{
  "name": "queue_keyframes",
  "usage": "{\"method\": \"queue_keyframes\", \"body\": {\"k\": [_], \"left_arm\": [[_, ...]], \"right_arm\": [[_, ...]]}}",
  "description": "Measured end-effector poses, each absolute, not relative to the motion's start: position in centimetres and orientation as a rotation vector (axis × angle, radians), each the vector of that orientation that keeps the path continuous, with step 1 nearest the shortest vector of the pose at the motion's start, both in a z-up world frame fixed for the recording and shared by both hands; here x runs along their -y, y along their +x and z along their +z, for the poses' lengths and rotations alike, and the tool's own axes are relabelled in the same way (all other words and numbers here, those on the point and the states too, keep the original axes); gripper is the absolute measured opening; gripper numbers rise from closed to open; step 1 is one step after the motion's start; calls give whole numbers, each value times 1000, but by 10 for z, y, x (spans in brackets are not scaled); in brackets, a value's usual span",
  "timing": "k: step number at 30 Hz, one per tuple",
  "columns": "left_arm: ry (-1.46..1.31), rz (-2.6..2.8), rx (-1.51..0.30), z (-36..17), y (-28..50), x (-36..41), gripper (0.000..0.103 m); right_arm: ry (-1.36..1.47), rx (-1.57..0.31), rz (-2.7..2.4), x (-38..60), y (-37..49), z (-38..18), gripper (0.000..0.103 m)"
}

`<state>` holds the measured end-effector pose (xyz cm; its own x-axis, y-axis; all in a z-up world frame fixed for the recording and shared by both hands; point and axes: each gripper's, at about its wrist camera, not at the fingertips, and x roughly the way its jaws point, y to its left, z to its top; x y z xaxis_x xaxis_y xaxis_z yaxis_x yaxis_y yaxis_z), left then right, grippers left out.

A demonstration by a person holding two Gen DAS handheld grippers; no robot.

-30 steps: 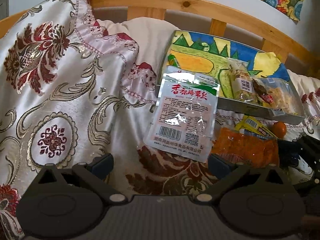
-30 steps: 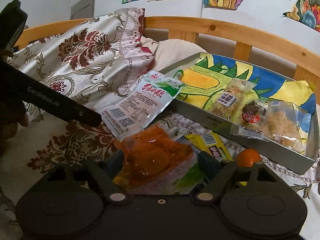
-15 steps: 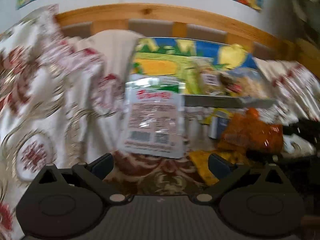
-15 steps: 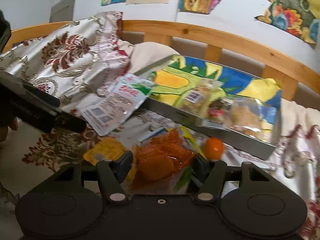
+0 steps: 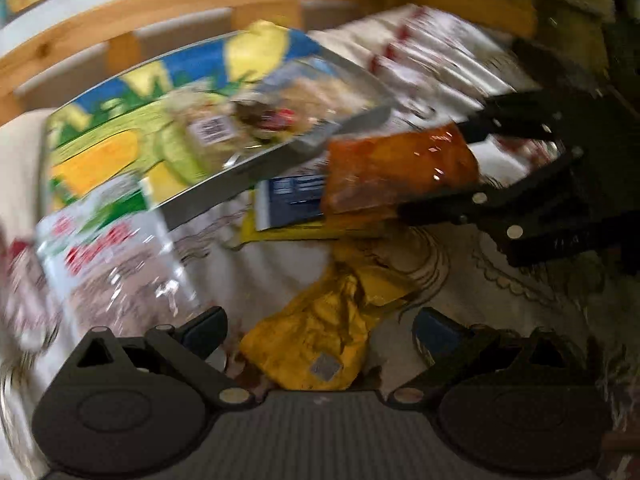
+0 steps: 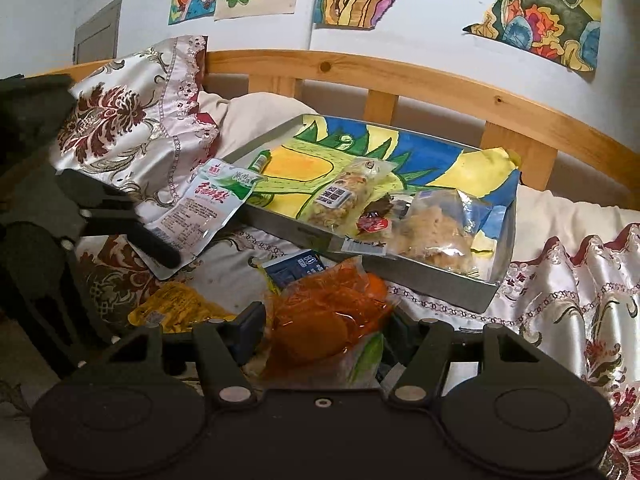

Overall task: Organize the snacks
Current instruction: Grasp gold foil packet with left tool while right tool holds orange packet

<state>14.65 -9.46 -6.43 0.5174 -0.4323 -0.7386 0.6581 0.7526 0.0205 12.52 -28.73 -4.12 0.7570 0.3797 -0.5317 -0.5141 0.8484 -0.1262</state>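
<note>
With a few packets already in the tray [image 6: 404, 276] by the bed's headboard, the right tool [image 6: 326, 330] grips an orange packet [image 6: 332, 320], while the left tool [image 5: 320, 330], jaws wide, nears a yellow packet [image 5: 320, 344] on the bed.

The right gripper [image 6: 326, 334] is squeezing something between its two fingers (it has just closed in). The left gripper [image 5: 320, 330] is pointing down, fingers wide apart.

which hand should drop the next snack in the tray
Right. The right gripper is already shut on the orange packet, close in front of the tray. The left gripper is open, over the yellow packet.
</note>
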Motion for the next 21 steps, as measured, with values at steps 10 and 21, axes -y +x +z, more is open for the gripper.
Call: {"method": "queue_keyframes", "body": {"k": [10,21], "left_arm": [[397,-851,-892,-75,172,115,101],[424,-836,-912,-65,170,107,64]], "right_arm": [[-233,-549,507,293,133,-47,67],[-230,-553,513,293,133,-46,67]]}}
